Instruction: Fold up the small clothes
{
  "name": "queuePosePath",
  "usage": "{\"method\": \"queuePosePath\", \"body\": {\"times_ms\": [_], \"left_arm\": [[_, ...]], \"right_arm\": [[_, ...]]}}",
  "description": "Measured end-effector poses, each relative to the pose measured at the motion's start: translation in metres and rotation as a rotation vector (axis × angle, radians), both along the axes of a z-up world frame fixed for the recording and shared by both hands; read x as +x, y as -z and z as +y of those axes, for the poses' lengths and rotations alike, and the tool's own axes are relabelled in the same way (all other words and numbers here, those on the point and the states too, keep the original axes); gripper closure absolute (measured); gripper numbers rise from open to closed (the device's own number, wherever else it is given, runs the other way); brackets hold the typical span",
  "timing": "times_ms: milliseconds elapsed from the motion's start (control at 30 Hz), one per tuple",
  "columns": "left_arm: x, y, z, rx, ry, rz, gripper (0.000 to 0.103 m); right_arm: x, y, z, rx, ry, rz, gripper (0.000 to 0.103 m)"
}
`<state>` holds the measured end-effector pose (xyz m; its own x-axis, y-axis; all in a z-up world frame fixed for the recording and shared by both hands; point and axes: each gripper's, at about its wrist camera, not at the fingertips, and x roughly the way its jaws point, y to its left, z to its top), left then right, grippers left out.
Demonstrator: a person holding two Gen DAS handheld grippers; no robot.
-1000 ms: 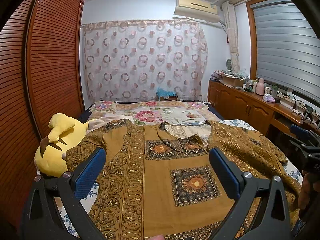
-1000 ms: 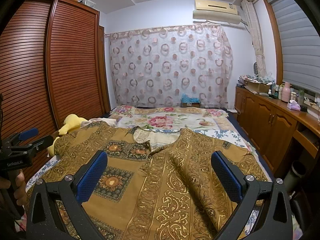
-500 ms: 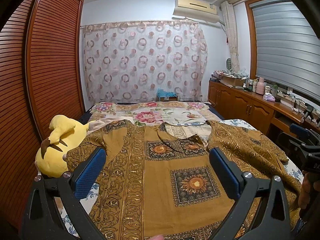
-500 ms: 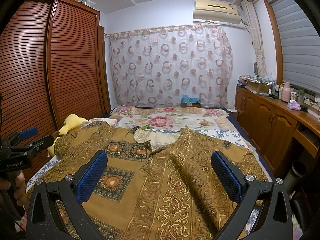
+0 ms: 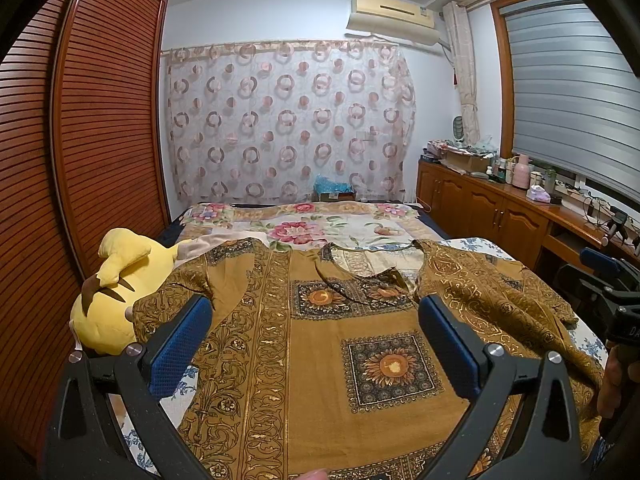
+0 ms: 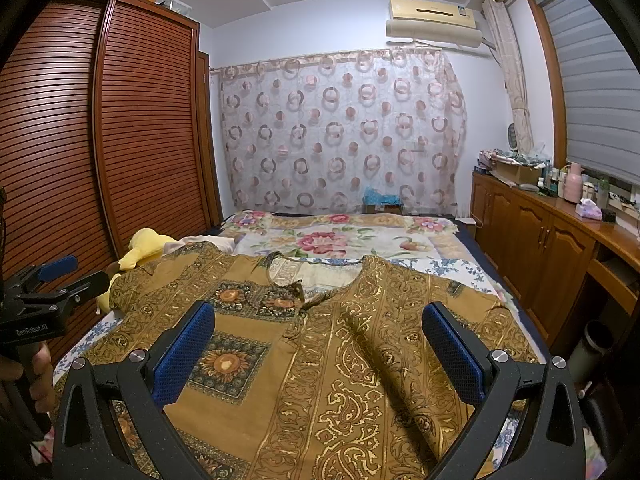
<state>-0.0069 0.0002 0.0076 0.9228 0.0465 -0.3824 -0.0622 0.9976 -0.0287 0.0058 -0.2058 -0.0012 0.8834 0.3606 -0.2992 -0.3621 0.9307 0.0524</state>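
- Garment [image 5: 320,360]: soft, light, limp; spread on bed [image 5: 320,232], right side rumpled
- Left gripper [image 5: 312,344] and right gripper [image 6: 316,344]: wide, empty
- Judgement: grasp sleeve or hem edges

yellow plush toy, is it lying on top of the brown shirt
No, the yellow plush toy lies beside the brown shirt at the bed's left edge, with the shirt's sleeve draped against it.
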Motion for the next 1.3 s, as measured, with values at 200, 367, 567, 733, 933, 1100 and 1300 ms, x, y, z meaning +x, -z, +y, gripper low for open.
{"method": "queuePosePath", "body": {"times_ms": [200,367,567,733,933,1100,1300], "left_arm": [[0.0001,-0.0001,-0.0008,-0.001,0.000,0.000,0.000],[-0.0002,-0.0017,-0.0005,0.001,0.001,-0.001,0.000],[-0.0005,-0.0020,-0.0012,0.002,0.000,-0.001,0.000],[-0.0009,-0.0025,-0.0015,0.002,0.001,-0.002,0.000],[-0.0010,-0.0016,-0.0025,0.003,0.000,-0.001,0.000],[-0.0003,-0.0013,-0.0015,0.003,-0.001,0.001,0.000],[0.0021,0.0025,0.0041,-0.001,-0.014,0.032,0.000]], "right_arm": [[-0.0002,-0.0005,0.0000,0.001,0.000,0.000,0.000],[-0.0004,-0.0008,0.0003,0.002,0.000,0.000,0.000],[-0.0005,-0.0008,0.0004,0.002,0.000,-0.001,0.000],[0.0000,-0.0013,0.0003,0.002,-0.001,-0.001,0.000],[0.0000,-0.0020,0.0004,0.003,-0.002,-0.002,0.000],[0.0007,-0.0009,0.0014,0.004,-0.011,0.003,0.000],[0.0053,0.0039,0.0040,0.008,-0.055,0.025,0.000]]}}
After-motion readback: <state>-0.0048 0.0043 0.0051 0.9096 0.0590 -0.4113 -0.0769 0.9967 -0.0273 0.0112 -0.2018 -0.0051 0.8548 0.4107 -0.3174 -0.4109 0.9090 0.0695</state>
